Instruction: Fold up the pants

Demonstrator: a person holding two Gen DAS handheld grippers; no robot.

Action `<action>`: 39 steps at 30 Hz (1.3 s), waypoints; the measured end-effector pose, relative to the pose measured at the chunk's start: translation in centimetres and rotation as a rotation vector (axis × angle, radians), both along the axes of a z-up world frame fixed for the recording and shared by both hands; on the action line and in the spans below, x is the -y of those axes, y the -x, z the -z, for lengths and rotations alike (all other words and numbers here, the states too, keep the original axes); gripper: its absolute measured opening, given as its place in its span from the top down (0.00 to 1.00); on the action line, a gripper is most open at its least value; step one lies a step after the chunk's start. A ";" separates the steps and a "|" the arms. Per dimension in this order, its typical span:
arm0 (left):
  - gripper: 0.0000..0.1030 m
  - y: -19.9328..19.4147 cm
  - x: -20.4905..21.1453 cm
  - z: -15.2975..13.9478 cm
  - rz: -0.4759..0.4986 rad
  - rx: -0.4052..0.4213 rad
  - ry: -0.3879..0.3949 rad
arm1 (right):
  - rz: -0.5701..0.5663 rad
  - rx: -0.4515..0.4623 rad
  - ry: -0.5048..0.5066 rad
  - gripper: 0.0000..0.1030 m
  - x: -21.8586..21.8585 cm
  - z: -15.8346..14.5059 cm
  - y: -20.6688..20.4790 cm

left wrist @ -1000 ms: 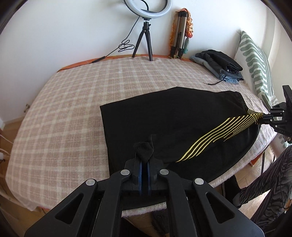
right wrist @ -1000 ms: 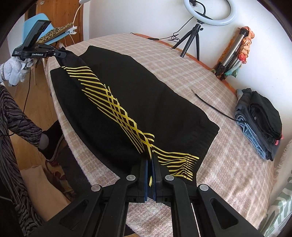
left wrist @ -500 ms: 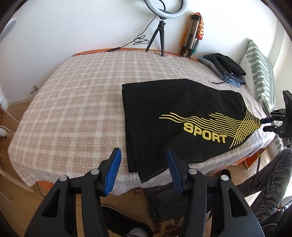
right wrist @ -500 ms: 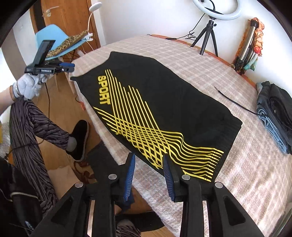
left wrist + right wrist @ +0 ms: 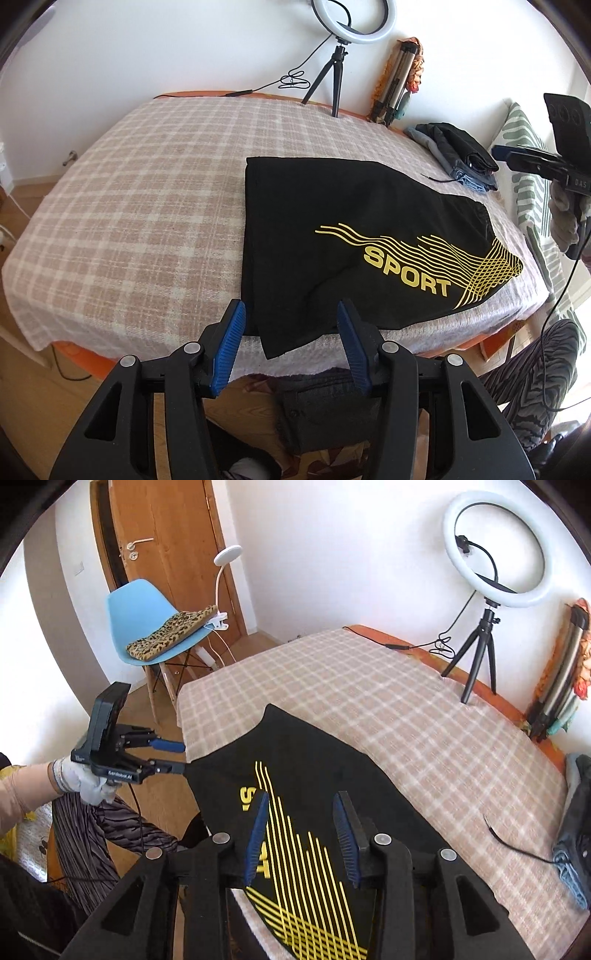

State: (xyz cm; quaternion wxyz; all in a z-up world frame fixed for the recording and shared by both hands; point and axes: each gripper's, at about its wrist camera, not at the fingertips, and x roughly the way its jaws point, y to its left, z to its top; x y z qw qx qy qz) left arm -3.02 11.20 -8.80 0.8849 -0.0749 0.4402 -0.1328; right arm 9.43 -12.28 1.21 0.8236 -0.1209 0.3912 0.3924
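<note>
On the checked bed [image 5: 140, 206], the black pants [image 5: 332, 236] lay flat near the front edge. Above them, the left gripper [image 5: 291, 343] and right gripper [image 5: 301, 834] were both wide open, holding nothing.

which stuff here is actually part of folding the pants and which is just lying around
Part of the job:
black pants with the yellow SPORT print
left hand-held gripper, open
right hand-held gripper, open
checked bed cover they lie on

Lying about:
ring light
folded clothes pile
blue chair
striped pillow
</note>
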 end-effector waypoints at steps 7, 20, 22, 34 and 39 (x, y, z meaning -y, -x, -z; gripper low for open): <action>0.51 1.0 0.7 0.5 0.011 0.016 0.013 | -0.085 -0.059 0.033 0.63 -9.1 4.4 -7.8; 0.51 1.0 1.1 0.3 0.060 0.060 -0.063 | -0.172 -0.173 0.092 0.63 -17.9 11.5 -13.2; 0.51 1.0 0.9 0.3 0.049 0.061 -0.069 | -0.186 -0.191 0.076 0.65 -18.1 11.6 -13.1; 0.51 0.7 0.9 -0.2 0.044 0.074 -0.034 | -0.102 -0.053 0.085 1.00 -17.7 9.9 -13.3; 0.51 0.5 1.2 -0.4 0.059 0.078 -0.044 | -0.108 -0.112 0.078 0.95 -18.0 10.3 -14.2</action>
